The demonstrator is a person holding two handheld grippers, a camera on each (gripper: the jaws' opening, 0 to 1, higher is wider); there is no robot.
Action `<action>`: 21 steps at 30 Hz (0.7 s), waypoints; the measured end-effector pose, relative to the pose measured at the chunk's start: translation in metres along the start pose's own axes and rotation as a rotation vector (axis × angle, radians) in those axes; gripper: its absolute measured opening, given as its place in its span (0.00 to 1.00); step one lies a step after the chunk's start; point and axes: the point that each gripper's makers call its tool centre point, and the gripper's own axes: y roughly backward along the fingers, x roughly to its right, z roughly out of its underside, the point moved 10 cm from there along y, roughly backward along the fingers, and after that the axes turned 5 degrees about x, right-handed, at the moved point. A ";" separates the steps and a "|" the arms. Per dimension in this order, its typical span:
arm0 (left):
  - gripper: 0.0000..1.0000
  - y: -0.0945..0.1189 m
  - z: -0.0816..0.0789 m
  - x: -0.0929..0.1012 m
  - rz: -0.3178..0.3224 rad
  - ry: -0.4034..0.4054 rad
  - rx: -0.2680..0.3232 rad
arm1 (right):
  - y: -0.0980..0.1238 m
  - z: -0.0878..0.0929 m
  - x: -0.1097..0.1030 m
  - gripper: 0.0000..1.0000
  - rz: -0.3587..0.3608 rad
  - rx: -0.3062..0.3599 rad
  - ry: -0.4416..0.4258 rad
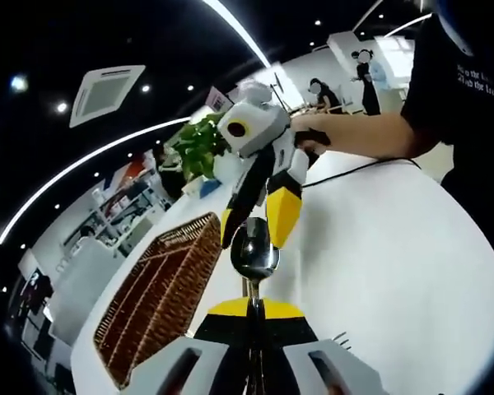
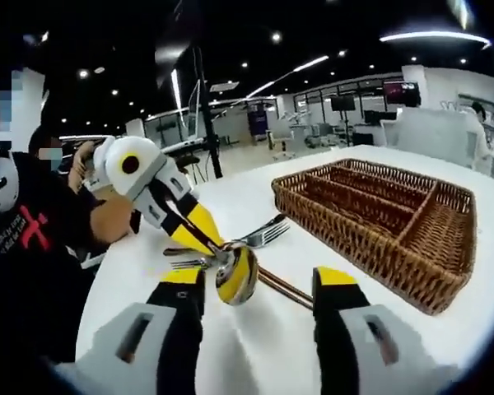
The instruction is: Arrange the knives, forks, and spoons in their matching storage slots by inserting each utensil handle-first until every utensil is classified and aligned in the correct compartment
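My left gripper [image 1: 251,313] is shut on the handle of a metal spoon [image 1: 253,248], and the bowl sticks up ahead of the jaws. My right gripper [image 1: 256,230] comes in from the right and stands open, its yellow tips on either side of the spoon bowl. In the right gripper view, the open right gripper [image 2: 255,281] has the spoon bowl [image 2: 235,276] between its jaws, close to the left one, with the left gripper [image 2: 207,240] gripping the spoon. Forks [image 2: 262,235] and a brown-handled utensil [image 2: 285,288] lie on the white table [image 2: 255,346]. The wicker divided basket [image 2: 379,216] sits to the right.
The wicker basket [image 1: 160,292] lies left of the spoon on the white table [image 1: 395,271]. Fork tines [image 1: 342,337] show beside my left jaws. A green plant [image 1: 199,146] stands at the far edge. A person in a black shirt [image 2: 25,239] holds the grippers; a cable [image 1: 354,169] crosses the table.
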 end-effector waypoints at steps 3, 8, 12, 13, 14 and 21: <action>0.00 0.000 0.000 0.000 0.000 0.010 0.002 | -0.002 0.001 -0.002 0.89 0.010 0.000 0.075; 0.00 0.001 -0.001 0.000 0.001 0.018 0.000 | -0.002 0.001 -0.004 0.99 0.020 0.013 0.141; 0.01 0.001 -0.001 0.001 0.005 0.020 0.000 | -0.002 -0.001 -0.003 0.99 0.017 0.020 0.160; 0.01 0.001 -0.001 0.001 0.007 0.019 0.001 | -0.002 -0.001 -0.002 0.99 0.017 0.020 0.161; 0.01 0.002 -0.002 0.001 0.007 0.019 0.002 | -0.002 -0.001 -0.002 0.99 0.018 0.022 0.162; 0.00 0.008 -0.011 -0.009 0.031 0.037 0.024 | 0.005 -0.005 -0.001 0.99 0.025 0.038 0.161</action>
